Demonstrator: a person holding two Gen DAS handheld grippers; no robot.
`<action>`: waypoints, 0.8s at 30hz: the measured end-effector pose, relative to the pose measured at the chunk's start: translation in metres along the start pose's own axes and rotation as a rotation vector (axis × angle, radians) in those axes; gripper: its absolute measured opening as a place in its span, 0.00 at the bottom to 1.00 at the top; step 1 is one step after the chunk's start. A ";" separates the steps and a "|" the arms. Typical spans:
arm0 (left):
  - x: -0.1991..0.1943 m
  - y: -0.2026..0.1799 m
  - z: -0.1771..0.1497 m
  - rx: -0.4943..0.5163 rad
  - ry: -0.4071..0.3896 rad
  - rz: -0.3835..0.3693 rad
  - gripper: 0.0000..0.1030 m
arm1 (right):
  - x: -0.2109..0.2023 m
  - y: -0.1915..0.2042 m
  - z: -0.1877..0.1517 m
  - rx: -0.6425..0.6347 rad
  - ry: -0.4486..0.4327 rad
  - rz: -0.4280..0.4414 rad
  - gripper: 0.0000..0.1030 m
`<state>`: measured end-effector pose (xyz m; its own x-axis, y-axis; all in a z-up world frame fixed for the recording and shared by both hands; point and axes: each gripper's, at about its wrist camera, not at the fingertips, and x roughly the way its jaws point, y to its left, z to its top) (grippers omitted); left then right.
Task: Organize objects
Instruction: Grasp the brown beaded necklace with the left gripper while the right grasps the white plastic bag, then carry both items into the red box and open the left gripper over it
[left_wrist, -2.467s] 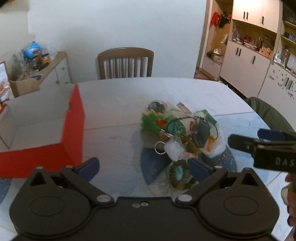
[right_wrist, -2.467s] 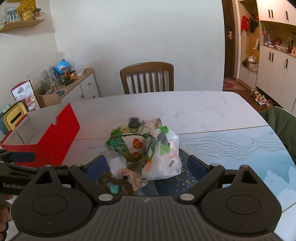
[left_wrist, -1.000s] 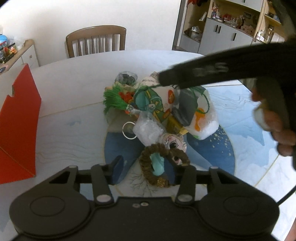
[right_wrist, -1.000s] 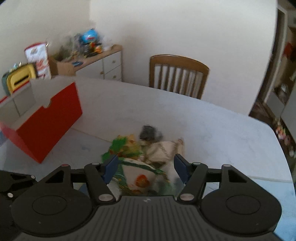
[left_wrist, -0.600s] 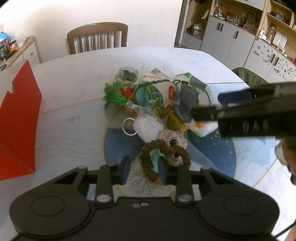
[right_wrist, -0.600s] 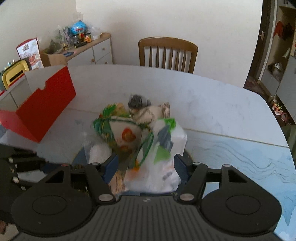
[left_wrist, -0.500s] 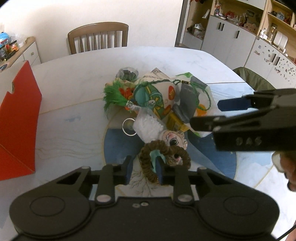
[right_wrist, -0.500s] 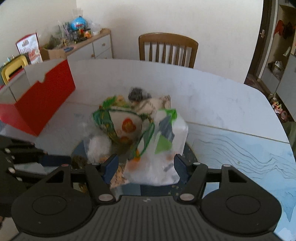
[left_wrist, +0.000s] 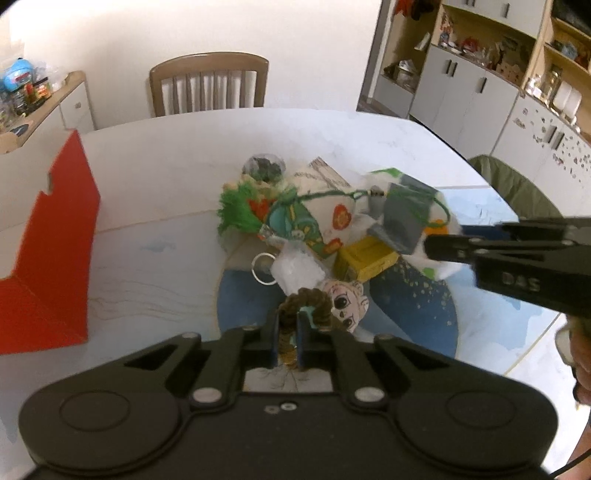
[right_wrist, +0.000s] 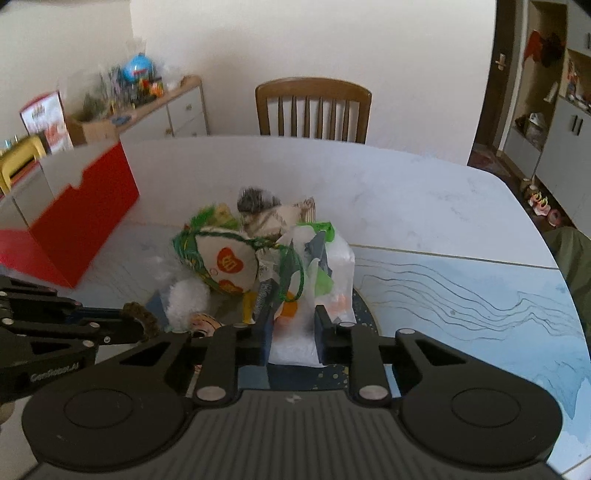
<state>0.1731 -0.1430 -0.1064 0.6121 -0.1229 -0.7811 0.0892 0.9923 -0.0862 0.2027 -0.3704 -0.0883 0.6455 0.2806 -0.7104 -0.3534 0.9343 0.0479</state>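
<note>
A heap of small things lies on the round blue mat (left_wrist: 410, 314): a heart-print pouch (left_wrist: 317, 218) with a green cord, a yellow box (left_wrist: 365, 258), a doll face (left_wrist: 343, 299) and a brown scrunchie (left_wrist: 306, 299). My left gripper (left_wrist: 287, 325) is shut on the near side of the scrunchie. In the right wrist view my right gripper (right_wrist: 293, 332) has the white plastic bag (right_wrist: 332, 266) between its pads. Its jaws are closing and they pinch the bag's lower edge. The left gripper (right_wrist: 147, 325) reaches in from the left there.
A red open box (left_wrist: 55, 251) stands at the table's left side, also seen as the red box (right_wrist: 85, 214). A wooden chair (right_wrist: 314, 107) is at the far edge. The white table (right_wrist: 406, 195) stretches behind the heap. Cabinets line the right wall.
The left jaws closed onto the brown scrunchie. The right gripper swung from the heap's far side to its near right, and its jaws narrowed around the white bag.
</note>
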 end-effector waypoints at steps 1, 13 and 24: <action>-0.003 0.002 0.002 -0.010 -0.005 -0.002 0.06 | -0.005 -0.001 0.001 0.008 -0.010 0.007 0.21; -0.050 0.032 0.021 -0.100 -0.064 -0.035 0.06 | -0.060 -0.003 0.013 0.048 -0.053 -0.009 0.21; -0.081 0.083 0.035 -0.143 -0.108 -0.072 0.06 | -0.083 0.024 0.011 0.033 -0.002 -0.062 0.21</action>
<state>0.1582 -0.0508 -0.0284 0.6893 -0.1874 -0.6998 0.0284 0.9722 -0.2323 0.1482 -0.3694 -0.0204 0.6671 0.2224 -0.7110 -0.2903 0.9566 0.0269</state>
